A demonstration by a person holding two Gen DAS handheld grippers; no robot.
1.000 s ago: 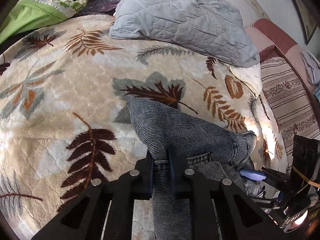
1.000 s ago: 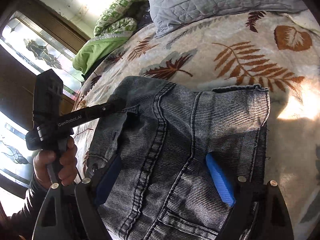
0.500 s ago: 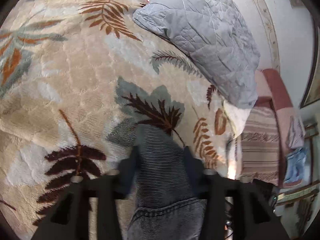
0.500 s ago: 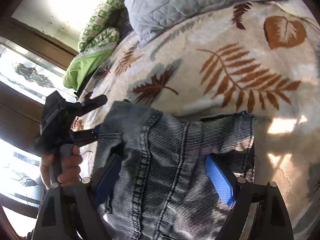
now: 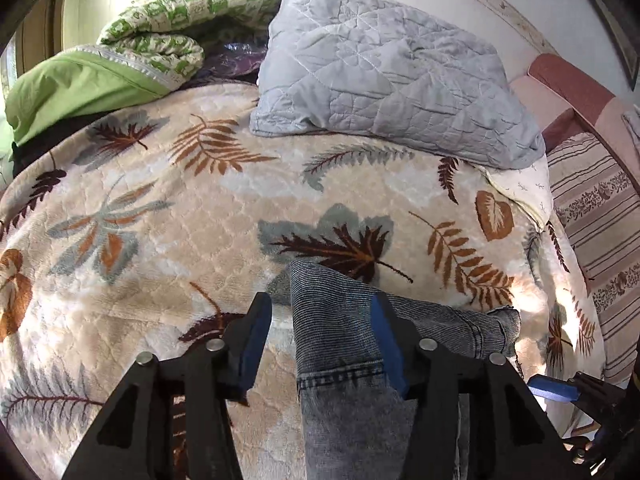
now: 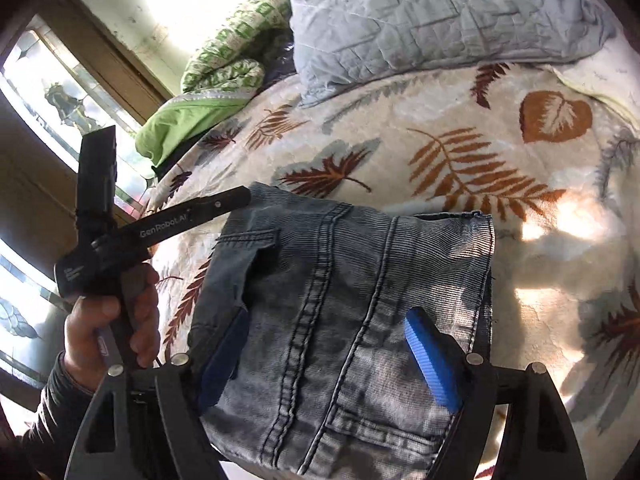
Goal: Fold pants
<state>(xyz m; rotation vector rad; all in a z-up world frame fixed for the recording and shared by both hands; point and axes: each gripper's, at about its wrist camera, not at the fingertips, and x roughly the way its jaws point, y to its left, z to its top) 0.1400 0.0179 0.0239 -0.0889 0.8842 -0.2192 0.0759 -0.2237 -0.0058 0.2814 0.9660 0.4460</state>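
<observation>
The grey-blue jeans (image 6: 340, 300) lie folded in a compact stack on the leaf-patterned blanket (image 5: 160, 208). They also show in the left wrist view (image 5: 344, 344). My left gripper (image 5: 320, 332) is open and hovers over the left edge of the stack, holding nothing. It shows from the side in the right wrist view (image 6: 236, 202), with its tip at the stack's far left corner. My right gripper (image 6: 328, 352) is open, its blue pads (image 6: 430, 356) spread wide just above the near part of the jeans. It shows at the right edge of the left wrist view (image 5: 552, 390).
A grey quilted pillow (image 5: 384, 72) lies at the head of the bed. A green and white patterned quilt (image 5: 120, 60) is bundled at the back left. A striped pink cover (image 5: 596, 216) lies to the right. A window (image 6: 48, 128) is on the left.
My left gripper let go of the jeans fold, opened and drew back a little. The jeans now lie flat in their stack. My right gripper stayed open above them.
</observation>
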